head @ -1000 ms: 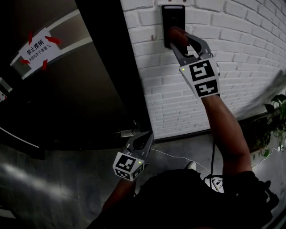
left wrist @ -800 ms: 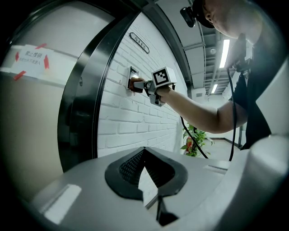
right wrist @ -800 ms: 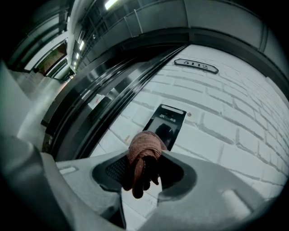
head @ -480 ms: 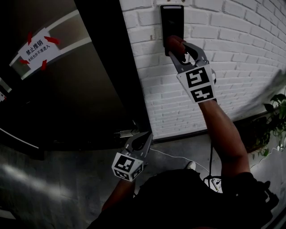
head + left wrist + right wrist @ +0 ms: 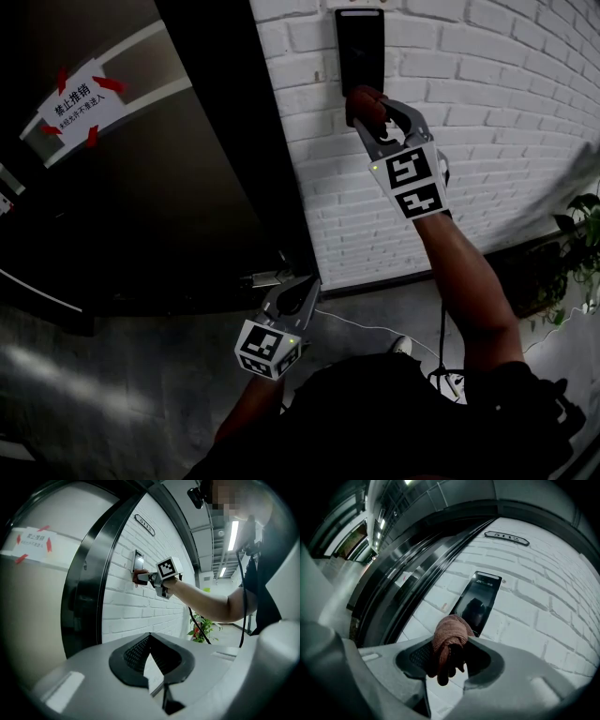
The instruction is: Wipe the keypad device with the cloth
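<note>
Right gripper [image 5: 375, 108] pinching bunched reddish-brown cloth [image 5: 449, 637], wad protruding ahead for wiping; glossy black keypad device [image 5: 360, 47] just above. Left gripper [image 5: 305, 286] pressed together, empty, idle.

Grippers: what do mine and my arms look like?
The left gripper and right gripper are grey, with jaws lined by black textured pads. Each carries a white cube of black square markers with a green light beside it. Forearms are bare below a dark top; a black cable hangs by the right arm.

Glossy black keypad device [image 5: 360, 47] sits upright on the brick wall [image 5: 487, 112], with the bunched-up reddish cloth [image 5: 367, 101] right at its lower edge.
</note>
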